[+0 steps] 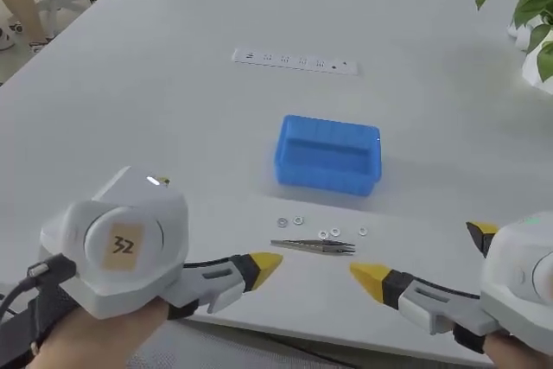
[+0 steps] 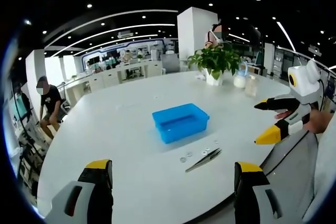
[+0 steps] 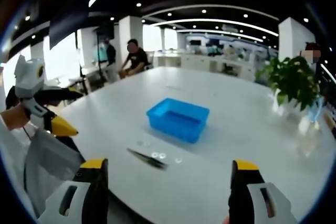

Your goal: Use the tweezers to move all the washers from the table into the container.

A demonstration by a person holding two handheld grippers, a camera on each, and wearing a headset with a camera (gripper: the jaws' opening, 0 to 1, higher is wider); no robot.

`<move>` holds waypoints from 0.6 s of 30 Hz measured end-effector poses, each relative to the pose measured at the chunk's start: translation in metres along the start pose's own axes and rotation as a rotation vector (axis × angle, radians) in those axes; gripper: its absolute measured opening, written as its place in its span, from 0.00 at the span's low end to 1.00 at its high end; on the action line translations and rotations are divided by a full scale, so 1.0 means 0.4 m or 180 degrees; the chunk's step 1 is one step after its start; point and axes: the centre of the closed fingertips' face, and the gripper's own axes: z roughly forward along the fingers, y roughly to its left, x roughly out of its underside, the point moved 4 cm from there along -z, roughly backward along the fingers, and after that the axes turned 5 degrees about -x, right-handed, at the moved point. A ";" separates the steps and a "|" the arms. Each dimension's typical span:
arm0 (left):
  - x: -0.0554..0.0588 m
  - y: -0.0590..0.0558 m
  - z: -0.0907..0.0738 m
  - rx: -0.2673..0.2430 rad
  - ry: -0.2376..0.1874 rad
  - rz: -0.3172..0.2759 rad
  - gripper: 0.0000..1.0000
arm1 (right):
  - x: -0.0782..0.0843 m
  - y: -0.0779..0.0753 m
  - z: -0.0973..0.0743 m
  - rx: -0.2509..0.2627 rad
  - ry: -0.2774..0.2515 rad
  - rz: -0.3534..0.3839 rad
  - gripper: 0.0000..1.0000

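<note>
Left gripper (image 2: pixel 172 169): jaws spread wide, nothing between them, hovering over the near edge of the large white table (image 1: pixel 155 84). Right gripper (image 3: pixel 168 164): same, jaws wide apart and gripping nothing, at the near right. In the head view the yellow tips of both point inward at each other, with the slim metal tweezers (image 1: pixel 313 246) lying flat on the table just far of the gap between them, touched by neither gripper. The small silver washers (image 1: pixel 323 234) sit on the tabletop in a loose row just far of the tweezers; I count 5: 2 to the left, 2 close together mid-row and 1 off to the right. All are outside the blue rectangular plastic container (image 1: pixel 328 155), which stands upright just far of the washers, near the table's middle. Far of the container lies a long white power strip (image 1: pixel 294 60), well apart from it. A green leafy potted plant (image 1: pixel 531 6) stands at the far right corner of the table; the left gripper view shows a pale jug (image 2: pixel 240 80) next to it. Each gripper view catches the other gripper at its side, held by a hand. Background is an open office with ceiling light strips; a seated person in a dark shirt (image 3: pixel 134 56) is beyond the table's far left.
</note>
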 end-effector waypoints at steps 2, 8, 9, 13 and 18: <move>0.002 0.001 0.003 0.0008 0.0016 0.0012 0.99 | 0.000 -0.001 0.001 -0.0004 0.0003 -0.0001 0.96; 0.007 0.000 0.018 0.0091 0.0062 0.0060 0.94 | -0.001 -0.008 0.005 0.0011 0.0016 -0.0002 0.95; 0.009 -0.001 0.020 0.0120 0.0086 0.0076 0.90 | -0.002 -0.010 0.005 0.0019 0.0012 -0.0005 0.95; 0.016 -0.011 0.038 0.0290 0.0187 0.0173 0.83 | 0.002 -0.014 0.006 0.0042 0.0034 0.0009 0.94; 0.025 -0.025 0.062 0.0496 0.0320 0.0326 0.66 | 0.012 -0.019 0.013 0.0055 0.0081 0.0038 0.94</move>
